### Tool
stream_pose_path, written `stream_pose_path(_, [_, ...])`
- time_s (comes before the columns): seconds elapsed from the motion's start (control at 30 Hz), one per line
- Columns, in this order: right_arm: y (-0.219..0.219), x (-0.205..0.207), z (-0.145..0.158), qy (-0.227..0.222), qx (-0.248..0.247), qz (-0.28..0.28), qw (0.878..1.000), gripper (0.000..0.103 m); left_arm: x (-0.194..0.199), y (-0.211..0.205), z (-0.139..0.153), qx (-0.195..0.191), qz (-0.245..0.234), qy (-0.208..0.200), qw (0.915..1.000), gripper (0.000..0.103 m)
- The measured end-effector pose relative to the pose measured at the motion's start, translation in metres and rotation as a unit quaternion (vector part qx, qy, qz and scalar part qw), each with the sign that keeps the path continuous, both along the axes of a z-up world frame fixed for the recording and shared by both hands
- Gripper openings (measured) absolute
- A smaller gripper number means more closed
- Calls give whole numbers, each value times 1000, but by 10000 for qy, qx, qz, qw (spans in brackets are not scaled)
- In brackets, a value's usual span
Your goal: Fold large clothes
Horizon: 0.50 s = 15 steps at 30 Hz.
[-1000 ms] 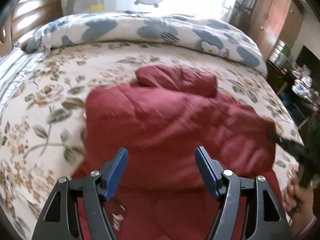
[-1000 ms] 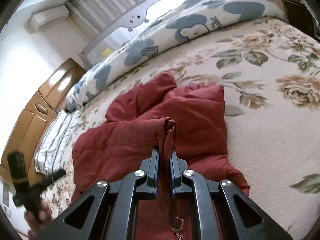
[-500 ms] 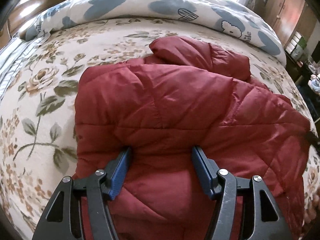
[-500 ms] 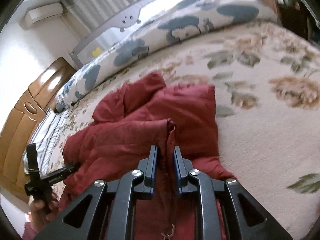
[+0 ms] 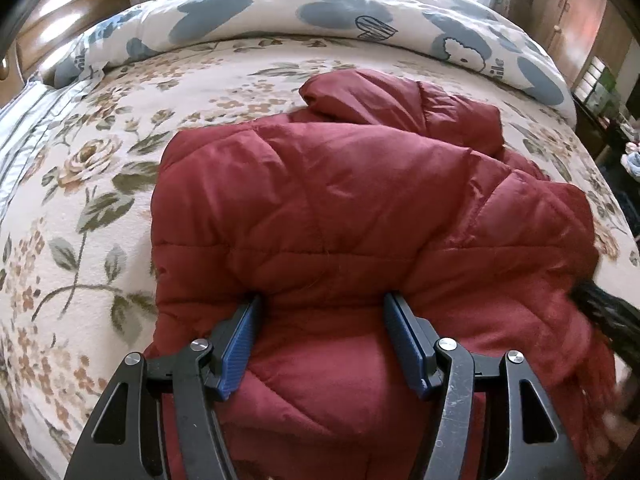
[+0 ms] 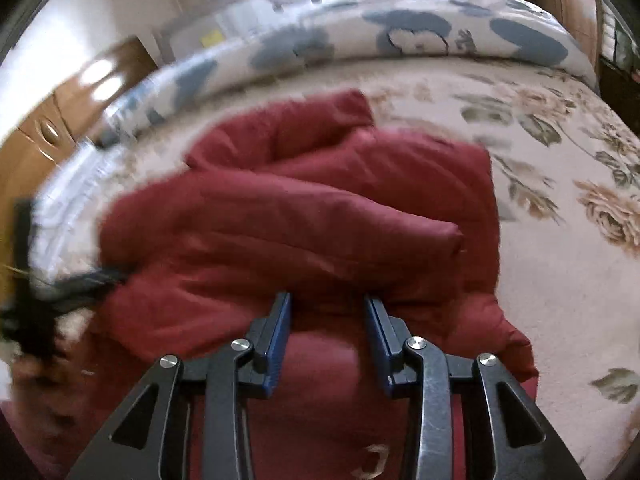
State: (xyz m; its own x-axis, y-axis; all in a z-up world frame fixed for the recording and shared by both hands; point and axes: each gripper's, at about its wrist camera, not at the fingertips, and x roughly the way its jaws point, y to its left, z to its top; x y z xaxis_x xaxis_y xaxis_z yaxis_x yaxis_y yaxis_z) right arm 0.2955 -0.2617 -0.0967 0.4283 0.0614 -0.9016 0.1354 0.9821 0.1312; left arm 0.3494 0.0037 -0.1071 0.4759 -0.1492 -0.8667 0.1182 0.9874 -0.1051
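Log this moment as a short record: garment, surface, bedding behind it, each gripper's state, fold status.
garment: dark red quilted puffer jacket, bunched, one layer lying over another
surface: cream floral bedspread
behind it: white duvet with blue blotches, rolled along the far edge of the bed
left gripper: jaws apart, pressed down into the jacket, padding bulging between the blue pads
right gripper: jaws opening, jacket fabric between them, pads not pinching it
fold status: partly folded, not yet neat; one sleeve-like roll sticks out at the far side

Both angled downward, the left hand-held gripper (image 5: 320, 306) stands parted while the right hand-held gripper (image 6: 327, 304) is opening.
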Motion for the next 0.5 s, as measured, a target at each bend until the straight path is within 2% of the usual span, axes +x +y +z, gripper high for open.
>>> stream_pose_path(0.17, [-10, -3, -7, 0, 166, -90, 9998, 38, -16, 17, 14, -79, 17, -175, 9998, 62])
stream_pose_path(0.27, [-7, -4, -9, -25, 76, -49, 10000, 38, -14, 26, -5, 75, 108, 71, 9999, 65])
stream_pose_path(0.4, [-7, -4, -12, -29, 125, -51, 9999, 39, -8, 30, -19, -131, 142, 175, 9997, 66])
stream_pose_path(0.5, [-6, -5, -13, -45, 147, -54, 9999, 39, -4, 26, -22, -75, 179, 170, 9997, 67])
